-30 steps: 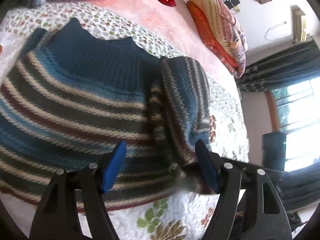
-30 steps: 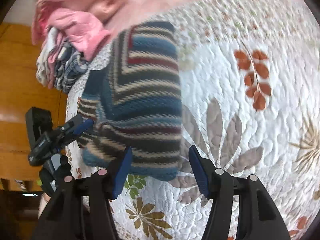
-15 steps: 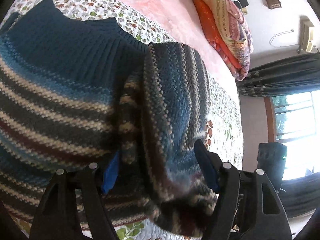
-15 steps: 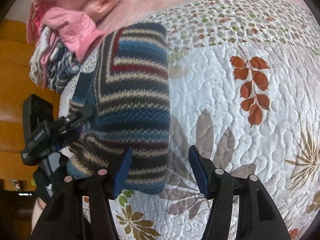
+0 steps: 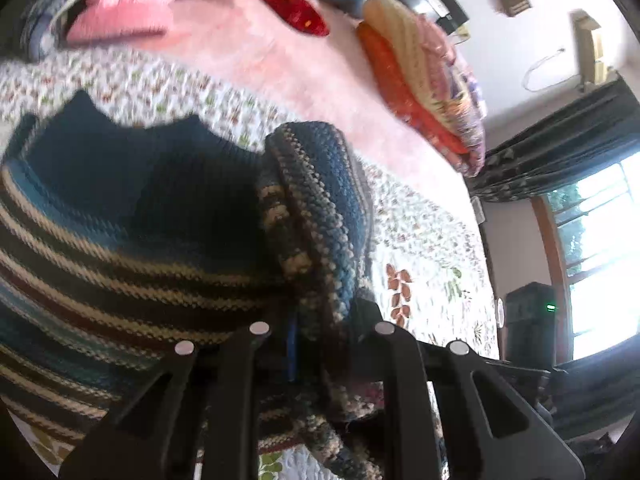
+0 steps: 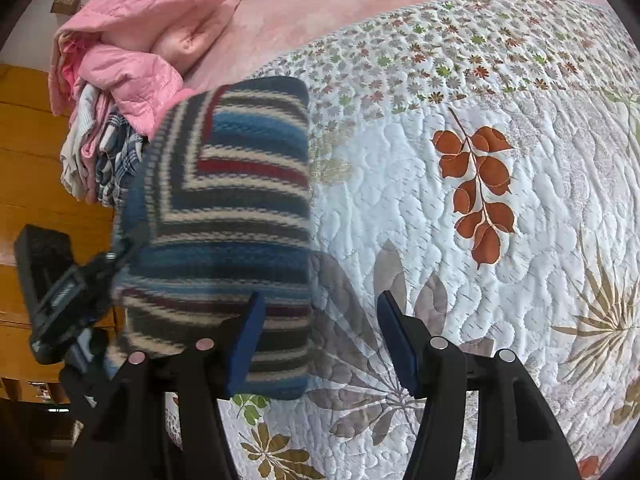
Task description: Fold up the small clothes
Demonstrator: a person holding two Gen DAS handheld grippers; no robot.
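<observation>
A blue, cream and maroon striped knit sweater (image 5: 120,240) lies partly folded on the floral quilt (image 6: 460,280). My left gripper (image 5: 320,336) is shut on the folded-over sleeve edge (image 5: 316,208) at the sweater's right side; the knit bunches between its jaws and hides the pads. From the right wrist view the sweater (image 6: 232,200) is lifted at its left side, where the left gripper (image 6: 72,292) holds it. My right gripper (image 6: 320,344) is open at the sweater's lower right corner, its left finger (image 6: 244,344) over the knit and its right finger (image 6: 396,344) over bare quilt.
A pile of pink quilted and checked clothes (image 6: 132,52) sits behind the sweater. Folded orange and patterned blankets (image 5: 420,80) and a red pillow (image 5: 296,8) lie further back on the pink bedspread (image 5: 288,64). A black box (image 5: 528,316) stands by the window past the bed's edge.
My left gripper has pushed onto the folded sleeve and shut on it, raising that side. The right gripper stays open and has edged closer to the sweater's corner.
</observation>
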